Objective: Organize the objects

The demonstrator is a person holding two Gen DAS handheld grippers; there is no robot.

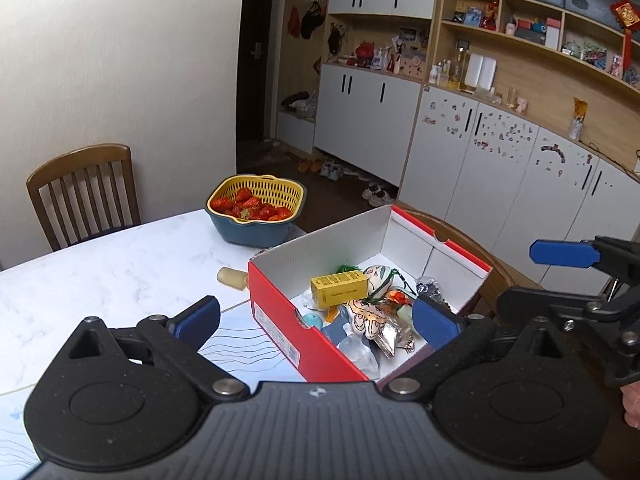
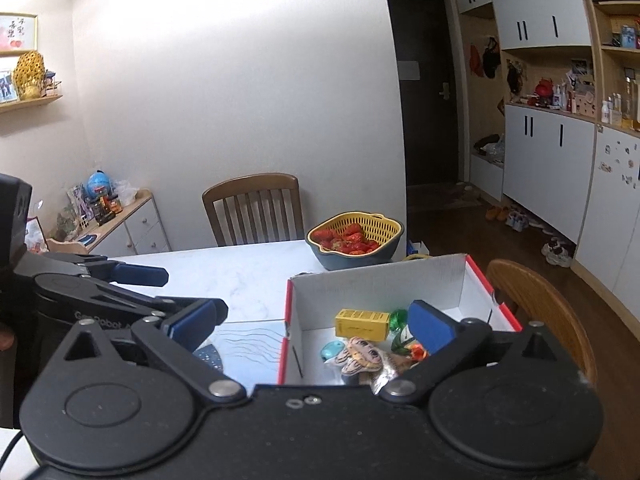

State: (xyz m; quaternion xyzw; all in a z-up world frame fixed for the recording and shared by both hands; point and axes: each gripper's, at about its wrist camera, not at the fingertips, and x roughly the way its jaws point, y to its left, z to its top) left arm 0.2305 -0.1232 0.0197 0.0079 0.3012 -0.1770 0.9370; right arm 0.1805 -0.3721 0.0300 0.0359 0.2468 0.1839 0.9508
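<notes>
A red cardboard box (image 1: pixel 304 338) with a white inside stands open at the table's right edge; it also shows in the right wrist view (image 2: pixel 296 316). It holds a yellow carton (image 1: pixel 339 289) (image 2: pixel 362 323), a cartoon-face toy (image 1: pixel 366 314) (image 2: pixel 360 354), a turquoise piece (image 2: pixel 332 350), a painted egg (image 1: pixel 378 276) and wrappers. My left gripper (image 1: pixel 316 318) is open and empty, above the box's near end. My right gripper (image 2: pixel 312 324) is open and empty, also over the box. A small beige object (image 1: pixel 232 278) lies on the table left of the box.
A yellow strainer basket of strawberries in a blue bowl (image 1: pixel 256 210) (image 2: pixel 354 240) stands at the table's far edge. Wooden chairs stand behind the marble table (image 1: pixel 100 280) and to the right (image 2: pixel 536 308). White cabinets line the right wall.
</notes>
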